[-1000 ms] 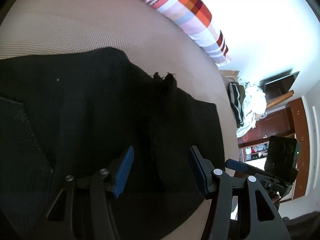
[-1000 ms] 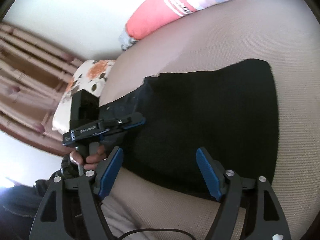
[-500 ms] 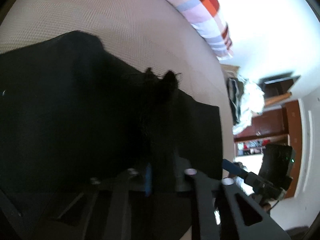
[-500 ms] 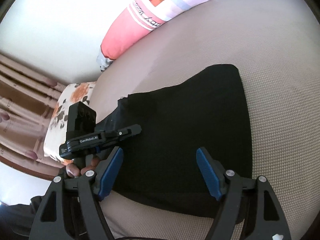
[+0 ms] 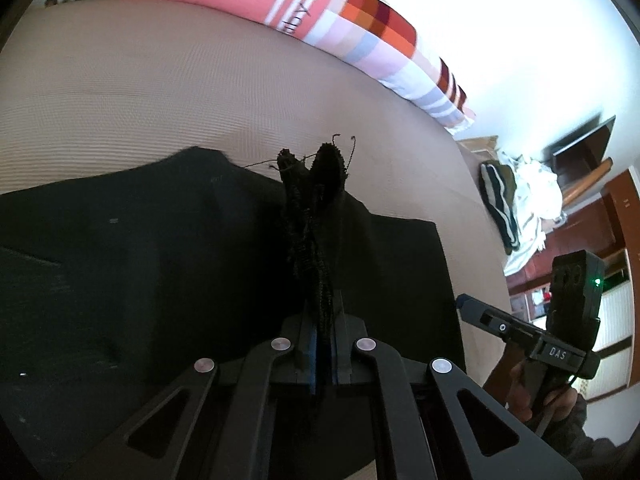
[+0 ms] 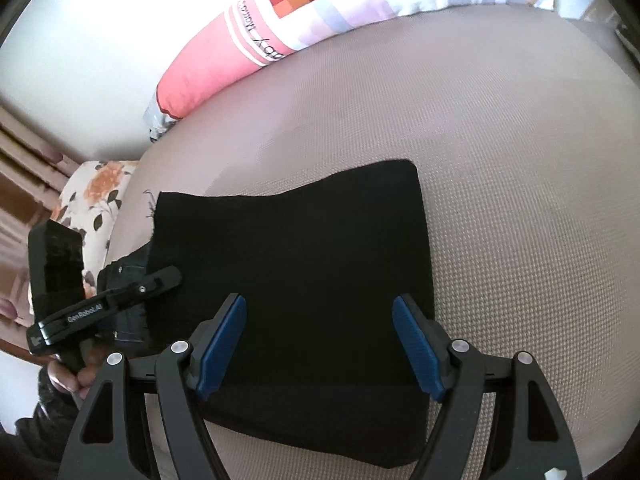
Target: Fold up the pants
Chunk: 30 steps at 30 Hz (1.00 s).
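Note:
Black pants (image 5: 140, 280) lie partly folded on a beige bed (image 5: 200, 100). My left gripper (image 5: 322, 320) is shut on a frayed edge of the pants (image 5: 316, 208), which stands up in a bunched ridge above the flat cloth. In the right wrist view the pants (image 6: 300, 240) form a flat dark rectangle. My right gripper (image 6: 320, 340) hovers over their near half, open, with nothing pressed between its blue pads (image 6: 222, 340). At that view's left edge the left gripper (image 6: 168, 276) shows at the pants' left side, held by a hand (image 6: 76, 376).
A long pink and checked pillow (image 5: 360, 32) lies along the far side of the bed, and a floral pillow (image 6: 100, 184) sits past the pants' left end. Beyond the bed's right end are a heap of clothes (image 5: 516, 200) and wooden furniture (image 5: 580, 184).
My left gripper has shut on the frayed edge of the pants and lifted it into a ridge. My right gripper stays open and now looks more squarely down on the cloth.

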Tool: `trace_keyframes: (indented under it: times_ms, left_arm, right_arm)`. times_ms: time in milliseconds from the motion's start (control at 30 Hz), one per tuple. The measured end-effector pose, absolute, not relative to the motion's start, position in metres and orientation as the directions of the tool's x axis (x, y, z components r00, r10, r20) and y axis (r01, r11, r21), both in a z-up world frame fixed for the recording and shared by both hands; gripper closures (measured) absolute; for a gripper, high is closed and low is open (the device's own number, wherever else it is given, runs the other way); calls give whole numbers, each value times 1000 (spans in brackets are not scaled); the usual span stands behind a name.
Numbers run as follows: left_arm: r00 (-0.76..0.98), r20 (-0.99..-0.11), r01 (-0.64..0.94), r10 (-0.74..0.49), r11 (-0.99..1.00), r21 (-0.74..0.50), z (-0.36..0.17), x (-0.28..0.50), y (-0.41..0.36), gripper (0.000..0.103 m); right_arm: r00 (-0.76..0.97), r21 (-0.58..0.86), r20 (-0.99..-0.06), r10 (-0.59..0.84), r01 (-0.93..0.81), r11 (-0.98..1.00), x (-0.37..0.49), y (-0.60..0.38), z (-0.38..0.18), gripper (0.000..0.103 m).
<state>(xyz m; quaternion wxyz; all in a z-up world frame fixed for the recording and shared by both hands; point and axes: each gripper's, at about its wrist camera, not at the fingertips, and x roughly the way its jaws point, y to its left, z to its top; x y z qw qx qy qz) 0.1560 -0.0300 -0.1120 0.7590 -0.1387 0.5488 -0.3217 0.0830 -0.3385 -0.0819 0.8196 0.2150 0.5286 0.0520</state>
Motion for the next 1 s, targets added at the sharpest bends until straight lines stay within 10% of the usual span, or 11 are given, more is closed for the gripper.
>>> trace_keyframes:
  times_ms: [1000]
  left_arm:
    - [304, -833, 415, -462, 851, -321, -136, 104, -26, 80]
  right_arm:
    - [359, 143, -926, 120, 39, 989, 95, -303, -105, 30]
